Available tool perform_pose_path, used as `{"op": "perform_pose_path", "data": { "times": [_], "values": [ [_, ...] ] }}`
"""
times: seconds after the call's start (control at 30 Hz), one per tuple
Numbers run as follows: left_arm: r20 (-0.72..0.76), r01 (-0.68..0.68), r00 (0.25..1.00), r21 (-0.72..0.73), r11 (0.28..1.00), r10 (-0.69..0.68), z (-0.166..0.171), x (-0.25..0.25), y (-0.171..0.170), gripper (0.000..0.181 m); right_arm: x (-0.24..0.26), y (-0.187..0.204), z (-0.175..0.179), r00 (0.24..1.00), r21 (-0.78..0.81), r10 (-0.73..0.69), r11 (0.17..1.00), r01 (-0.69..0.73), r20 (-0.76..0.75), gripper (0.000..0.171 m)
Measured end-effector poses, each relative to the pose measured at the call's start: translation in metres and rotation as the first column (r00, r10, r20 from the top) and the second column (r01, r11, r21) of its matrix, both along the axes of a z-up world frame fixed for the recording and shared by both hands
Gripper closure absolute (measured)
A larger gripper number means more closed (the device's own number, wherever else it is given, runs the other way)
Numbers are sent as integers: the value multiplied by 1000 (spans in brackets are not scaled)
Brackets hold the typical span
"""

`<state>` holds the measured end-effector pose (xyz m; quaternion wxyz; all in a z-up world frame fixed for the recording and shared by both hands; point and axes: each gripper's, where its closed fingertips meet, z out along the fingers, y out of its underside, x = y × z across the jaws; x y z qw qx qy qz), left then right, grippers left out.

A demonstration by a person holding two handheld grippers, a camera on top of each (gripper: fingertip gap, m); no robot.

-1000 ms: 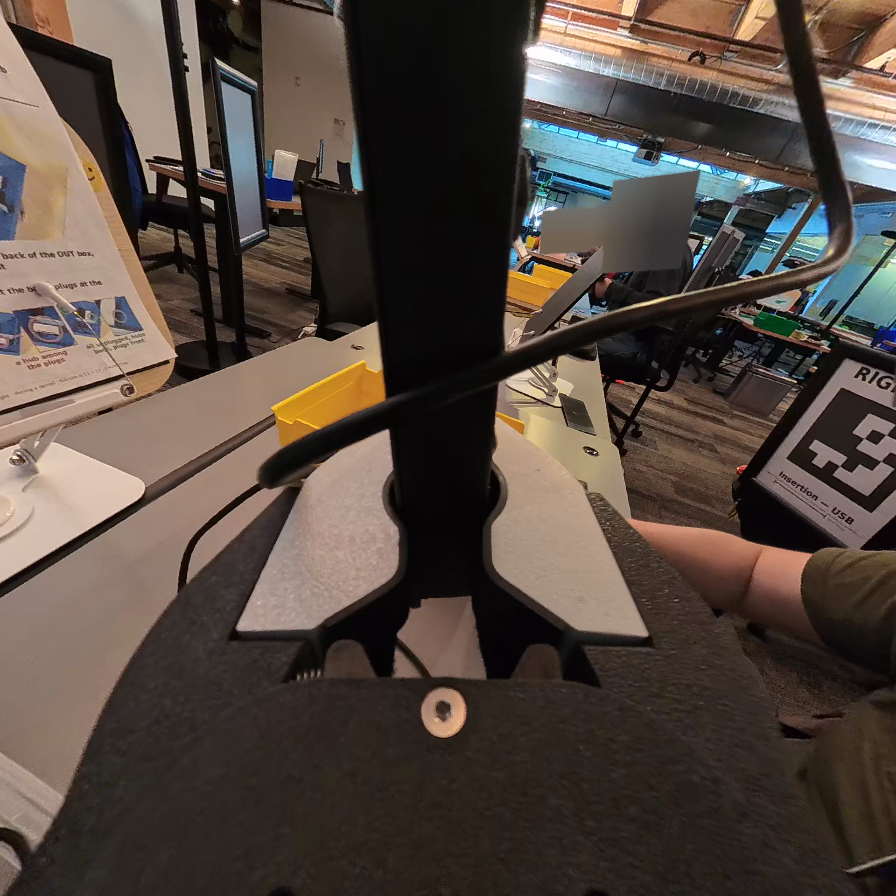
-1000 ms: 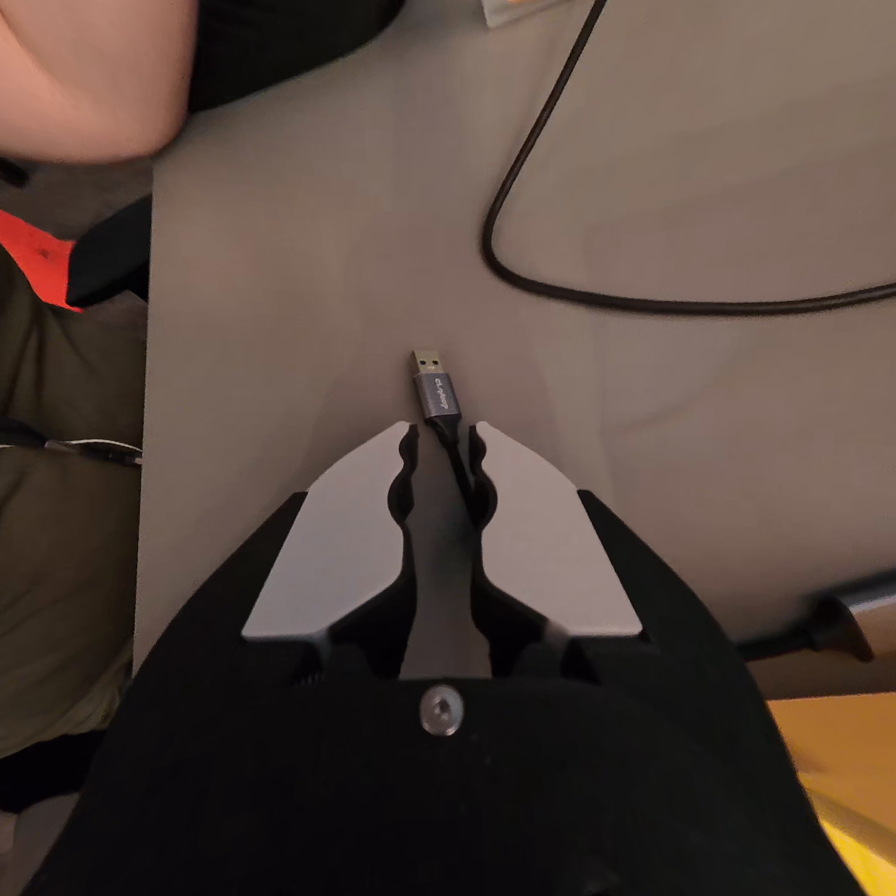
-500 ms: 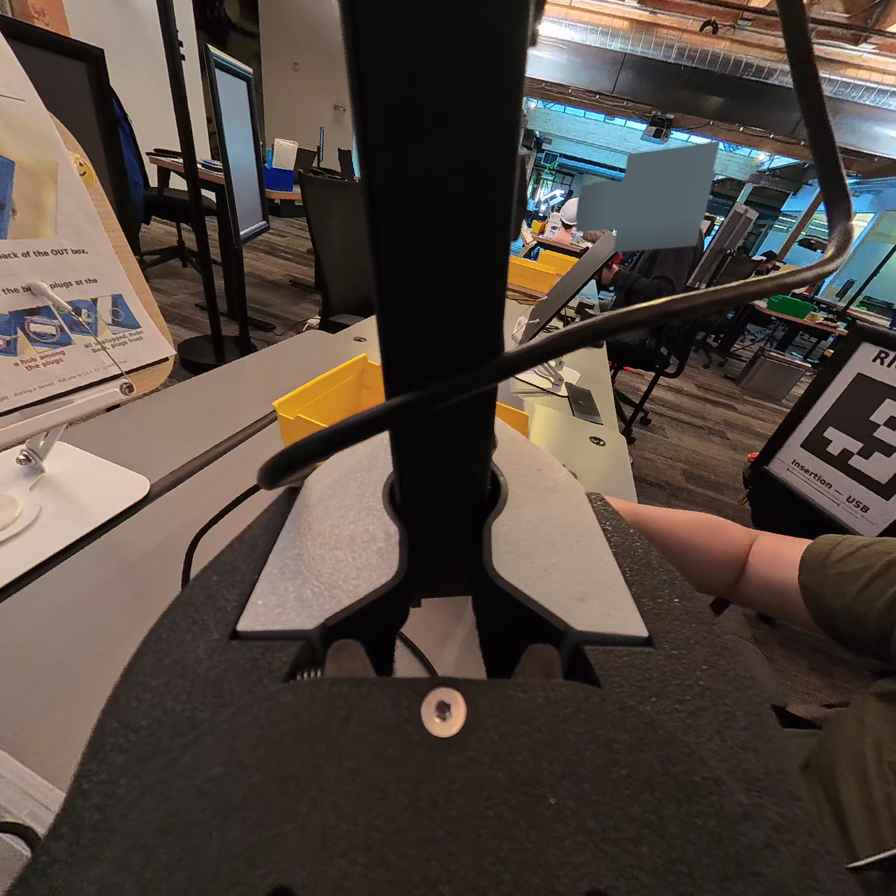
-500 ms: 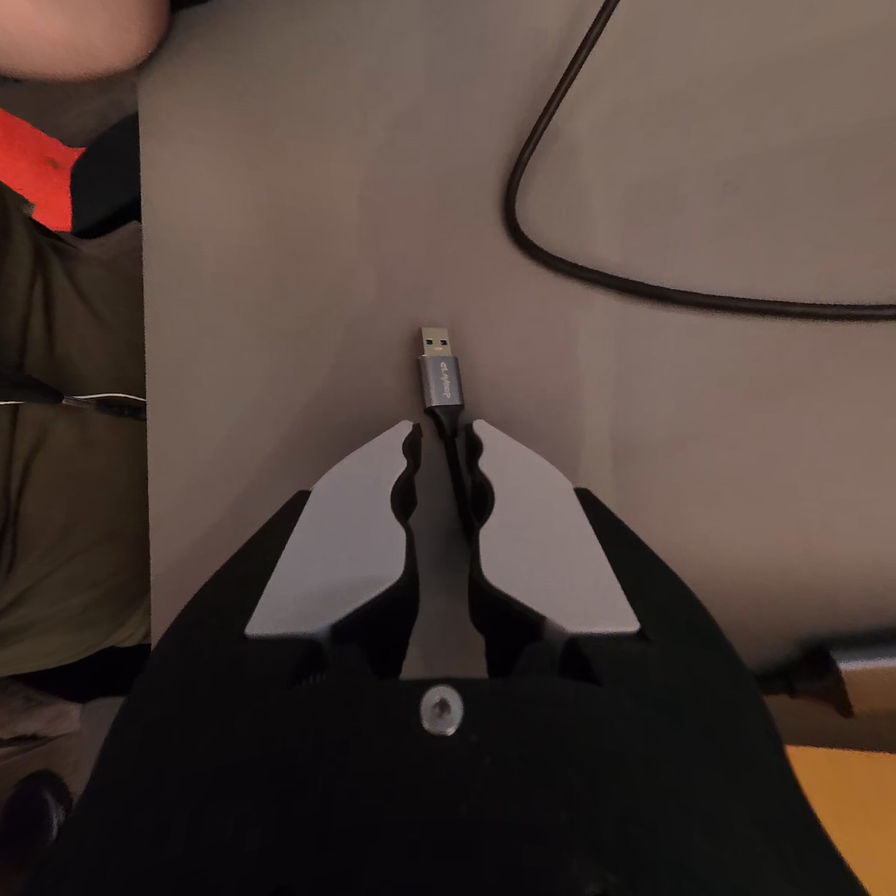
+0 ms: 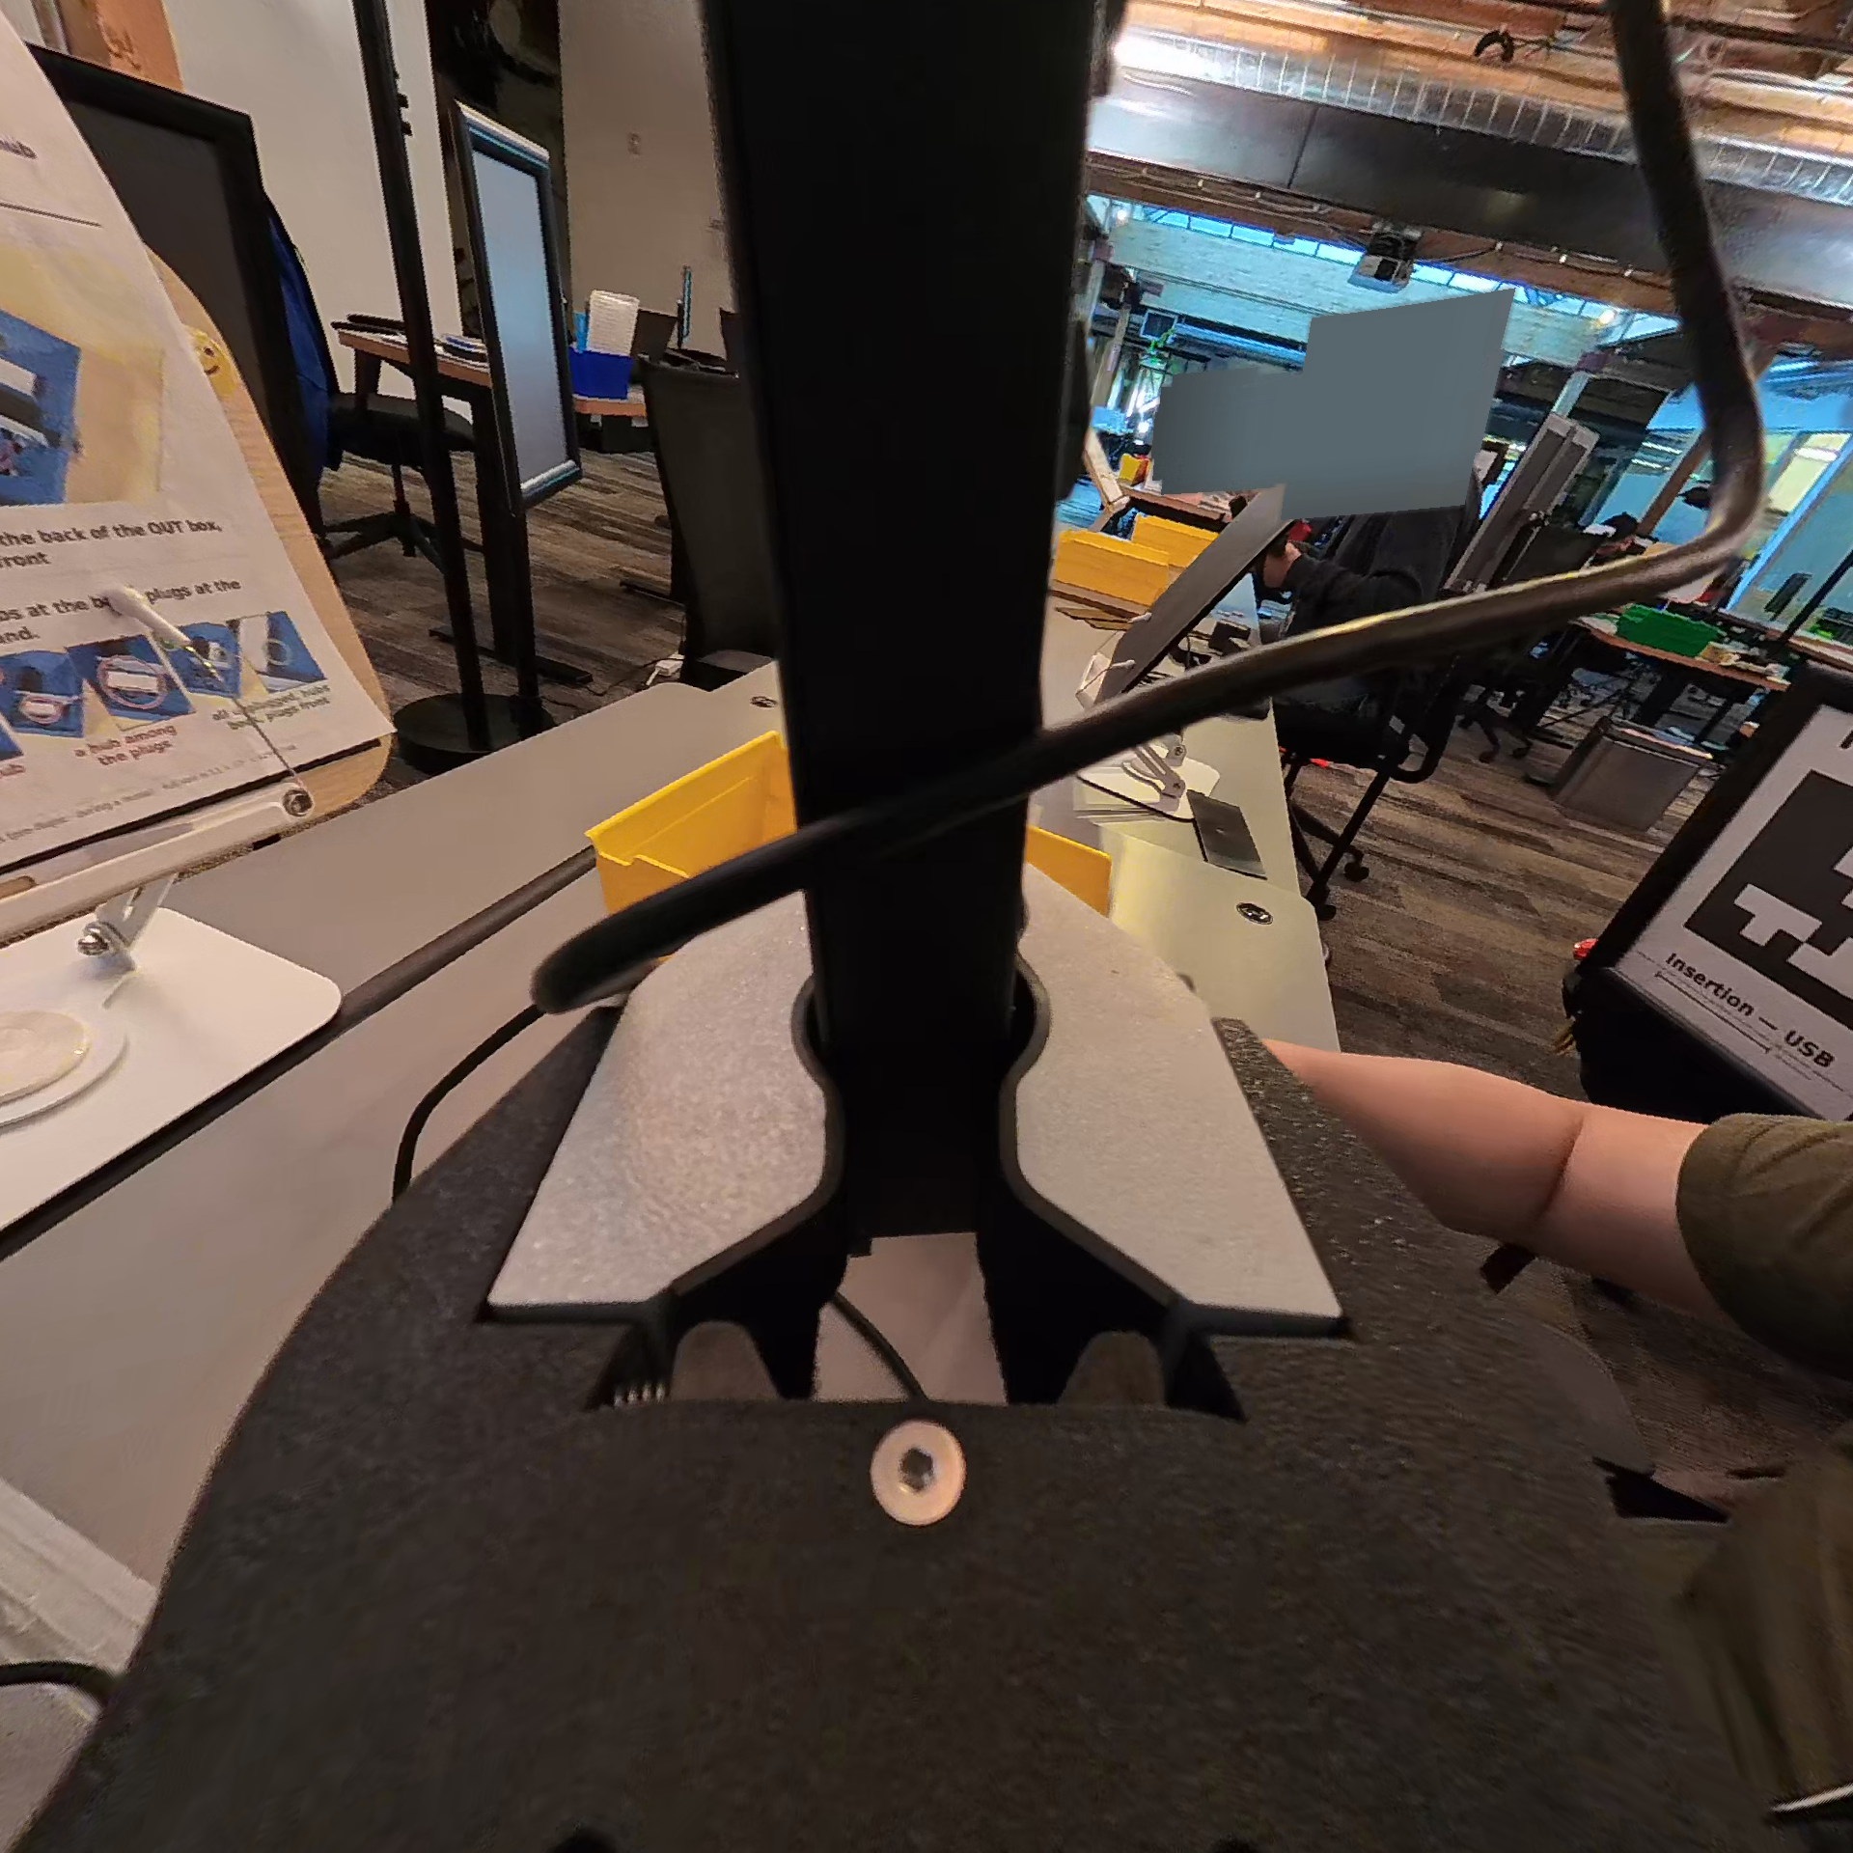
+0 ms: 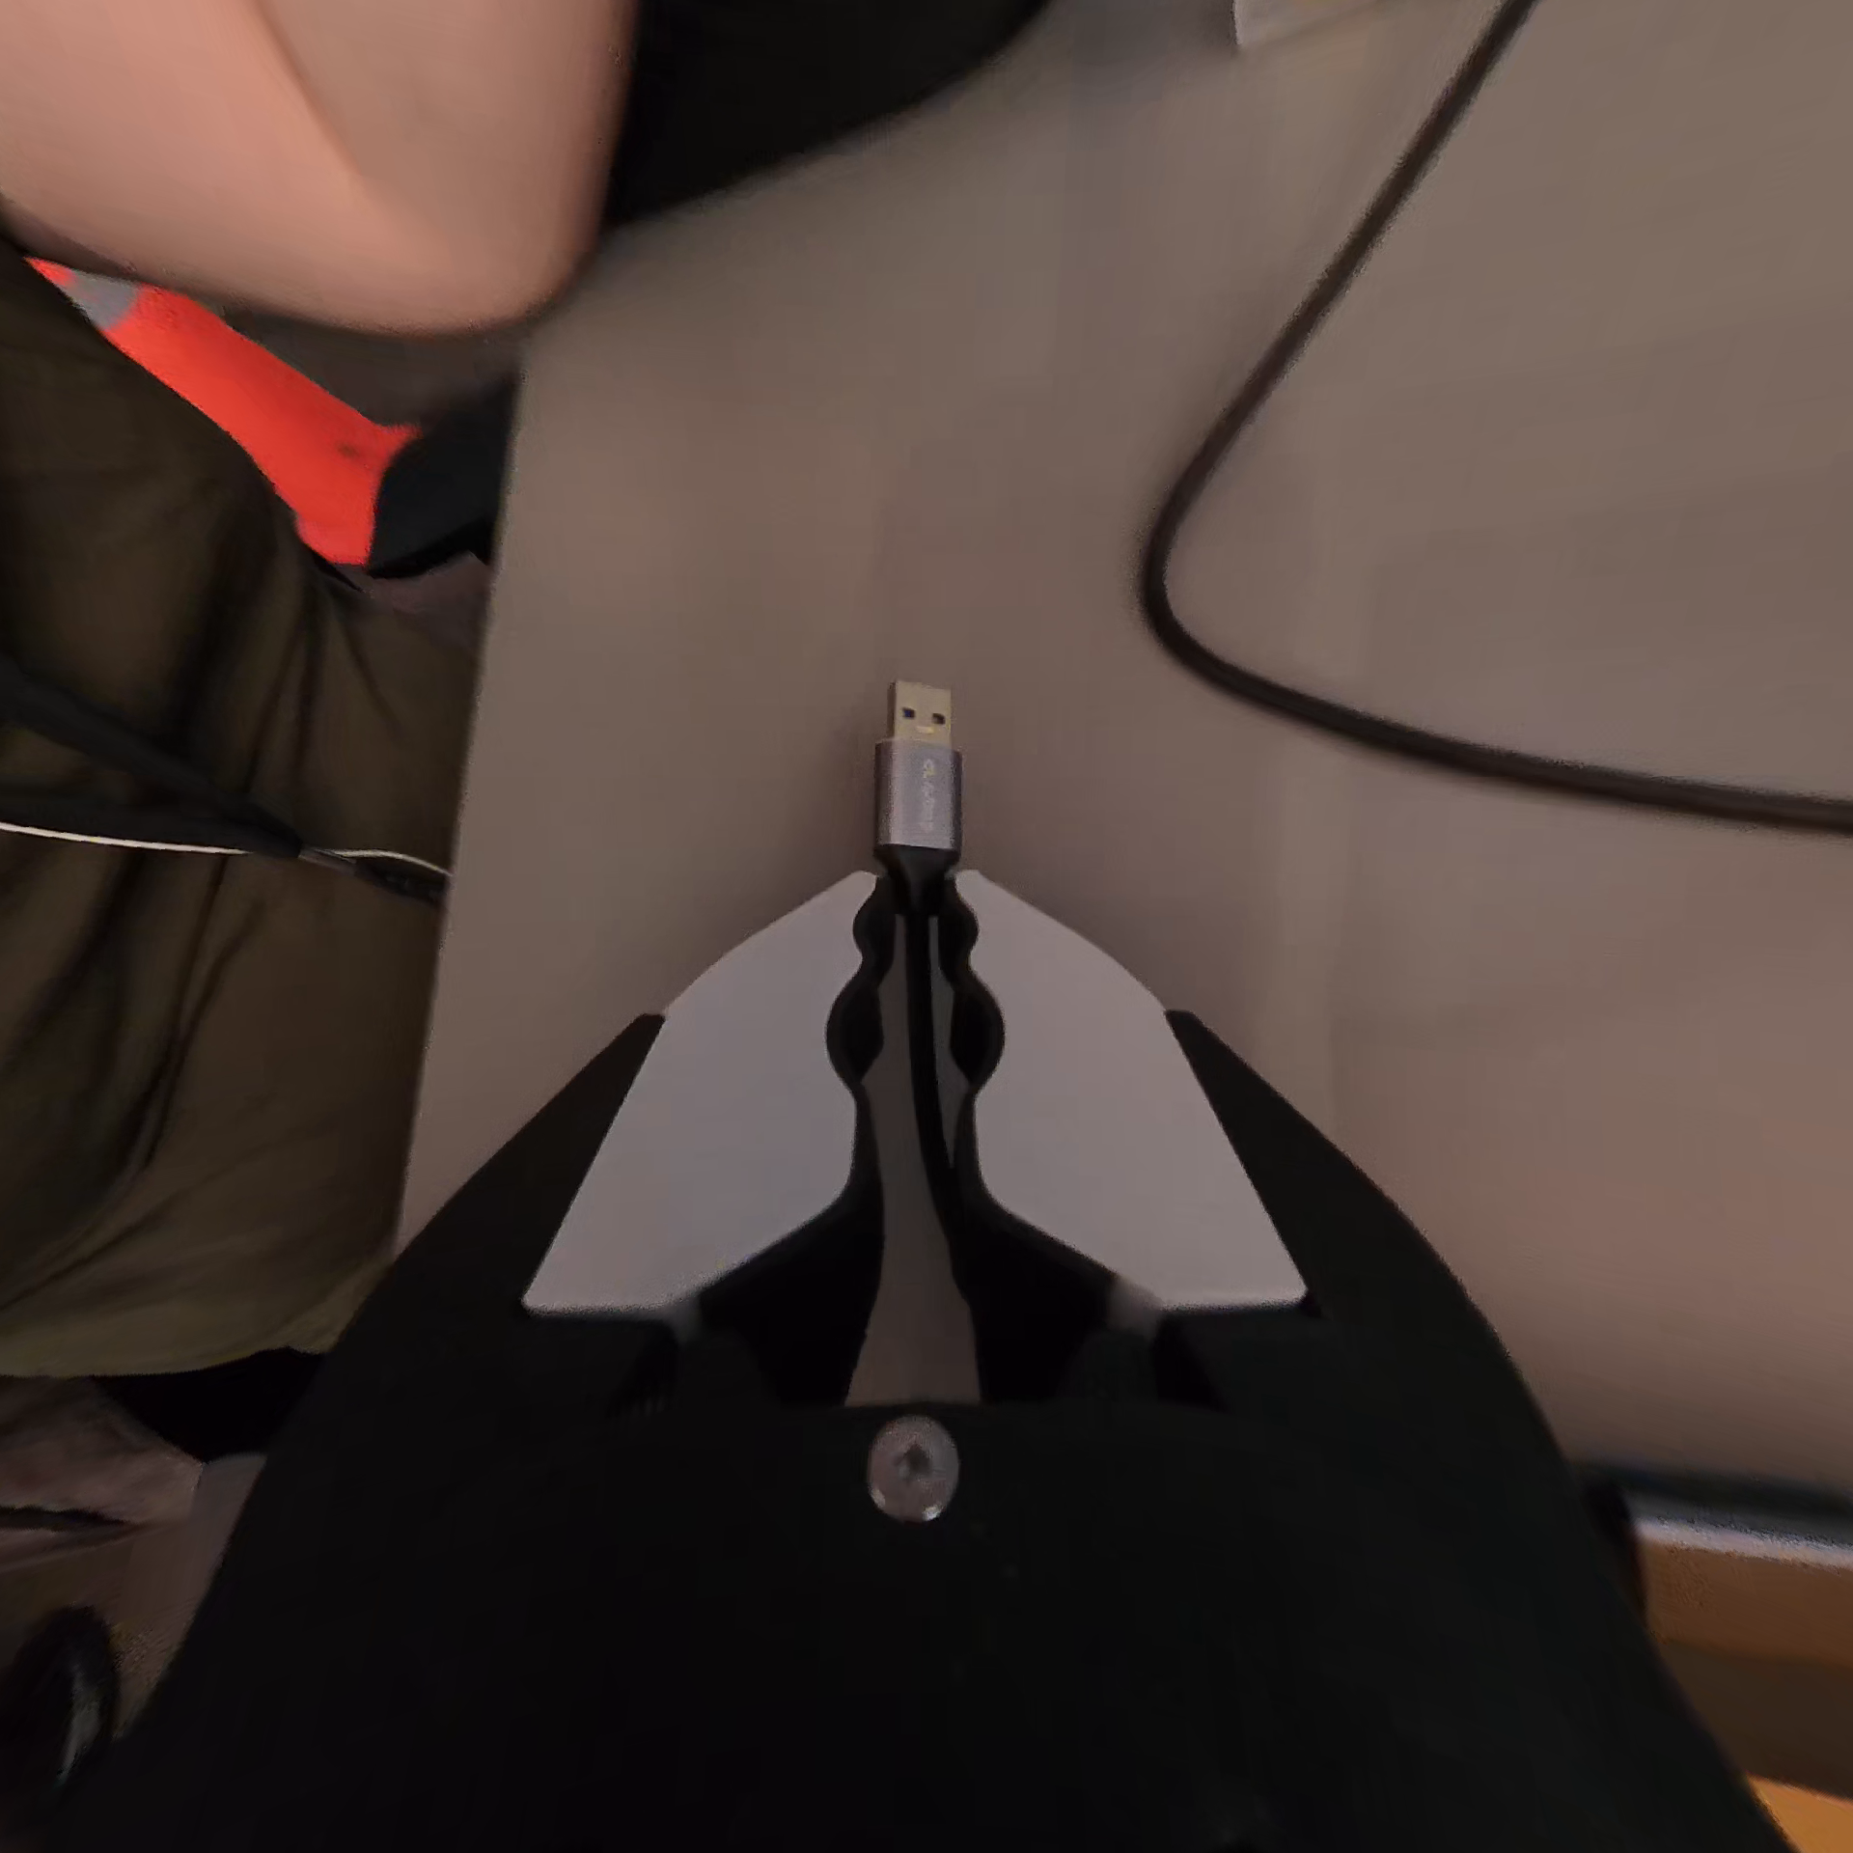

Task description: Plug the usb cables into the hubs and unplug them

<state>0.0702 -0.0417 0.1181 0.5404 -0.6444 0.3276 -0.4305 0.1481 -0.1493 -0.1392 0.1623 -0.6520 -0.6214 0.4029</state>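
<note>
- USB cable [image 6: 920, 1013] pinched between the fingertips of the right gripper [image 6: 917, 882], the jaws nearly closed on the black cord just behind the plug.
- Plug [image 6: 918, 777]: grey metal sleeve, gold-coloured connector; long axis runs straight ahead in line with the fingers, connector end pointing away from the gripper, over the grey table [image 6: 722, 642].
- Beyond the plug and to its right, a second black cable [image 6: 1304, 702] curves across the table, well apart from the plug.
- Left of the plug, past the table edge: a bare forearm [image 6: 331, 150] and olive clothing.
- Left gripper [image 5: 917, 1013] clamped on a long black hub [image 5: 902, 501], held upright, long axis vertical, top out of view.
- Hub's own black cord [image 5: 1253, 672] loops across in front of the hub.
- Behind the hub: yellow bin [image 5: 702, 822], then an instruction sheet on a stand [image 5: 120, 562] to the left.
</note>
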Motion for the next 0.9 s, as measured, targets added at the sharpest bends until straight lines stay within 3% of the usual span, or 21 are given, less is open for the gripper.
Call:
{"op": "perform_pose_path", "data": {
  "times": [0.23, 0.43, 0.67, 0.9],
  "values": [
    [-28, -40, 999, 12, 999, 40, -2, -4, 4, 155, -4, -5, 96, 934, -18, 55, 998, -65, -353, 162],
    [-34, -45, 998, 18, 999, 46, -2, -6, 5, 155, 4, -1, 158, 842, -18, 97, 992, -126, -530, 163],
    [-50, -60, 997, 35, 998, 61, -4, -7, 7, 155, 1, 21, 182, 849, 97, 93, 994, -50, -521, 163],
    [-117, -101, 987, 59, 993, 107, -14, -1, 15, 155, -12, 48, 219, 897, 325, 80, 943, 74, -435, 163]
  ]
}}
